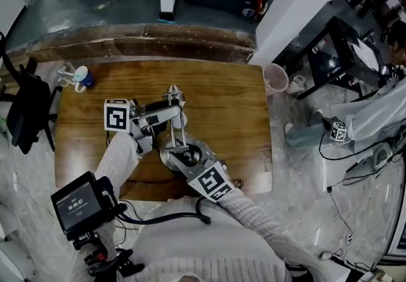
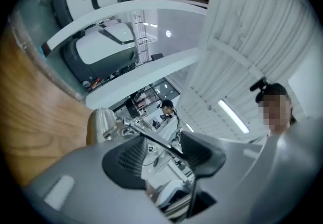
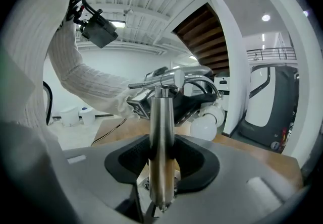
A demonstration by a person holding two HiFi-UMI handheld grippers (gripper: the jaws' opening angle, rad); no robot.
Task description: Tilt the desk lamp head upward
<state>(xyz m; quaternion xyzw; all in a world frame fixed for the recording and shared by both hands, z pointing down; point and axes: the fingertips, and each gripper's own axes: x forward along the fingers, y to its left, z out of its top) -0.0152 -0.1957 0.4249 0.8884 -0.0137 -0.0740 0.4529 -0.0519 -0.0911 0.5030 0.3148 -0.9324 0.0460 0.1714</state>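
A metal desk lamp stands on the wooden desk (image 1: pixel 241 109), its round base (image 1: pixel 170 159) near the front edge. My right gripper (image 1: pixel 187 159) (image 3: pixel 162 160) is shut on the upright post (image 3: pixel 162 132) just above the base, a pad pressed to each side. The left gripper (image 1: pixel 158 115) (image 3: pixel 194 99) comes in from the left at the top of the lamp. It holds the lamp head (image 1: pixel 166 109) (image 3: pixel 186 74), and the white bulb (image 3: pixel 204 128) shows below its fingers. In the left gripper view a thin rod (image 2: pixel 151 140) of the head runs between the jaws, with the metal shade (image 2: pixel 101 124) beyond.
A black chair (image 1: pixel 25 115) stands off the desk's left edge. Two mugs (image 1: pixel 79 77) sit at the desk's far left corner. A mesh bin (image 1: pixel 276 77) is on the floor past the right edge. A screen device (image 1: pixel 79 201) hangs near my left arm.
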